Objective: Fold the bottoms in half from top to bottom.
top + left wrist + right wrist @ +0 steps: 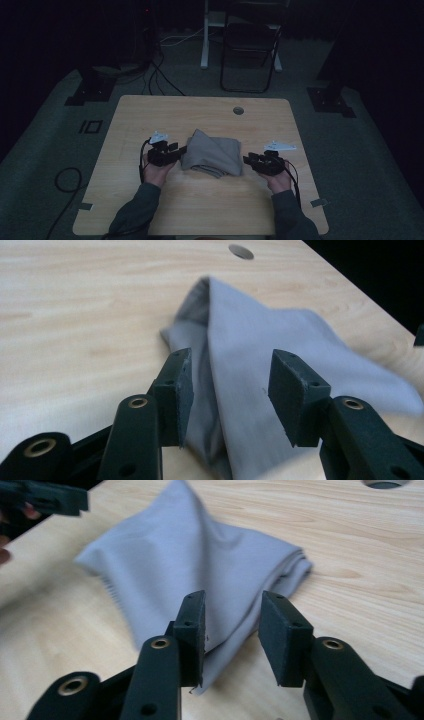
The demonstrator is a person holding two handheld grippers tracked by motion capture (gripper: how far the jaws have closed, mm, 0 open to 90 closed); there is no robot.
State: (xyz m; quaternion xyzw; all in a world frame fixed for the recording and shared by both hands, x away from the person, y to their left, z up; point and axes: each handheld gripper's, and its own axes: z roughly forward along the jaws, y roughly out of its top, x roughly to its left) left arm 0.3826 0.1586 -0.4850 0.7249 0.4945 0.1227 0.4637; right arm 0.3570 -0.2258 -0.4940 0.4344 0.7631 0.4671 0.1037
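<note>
- Lying near the middle of the worktop, the grey cloth is folded into a thick, layered pad, with its stacked edges facing the person and one ridge rising toward the far side.
- Judging by the neat layers, the folding looks largely done; the bundle sits flat enough to keep its shape without being held.
- At the cloth's left edge, the left claw has its jaws parted, and in the left gripper view the fabric shows in the gap while the pads press nothing.
- Just off the cloth's right edge, the right claw is also parted and empty; in the right gripper view the cloth lies ahead of the jaws, apart from them.
- Both claws flank the bundle from opposite sides, probably so either can pinch an edge or pull clear without disturbing the fold.
- Beyond the cloth, a round hole marks the worktop's far side.
</note>
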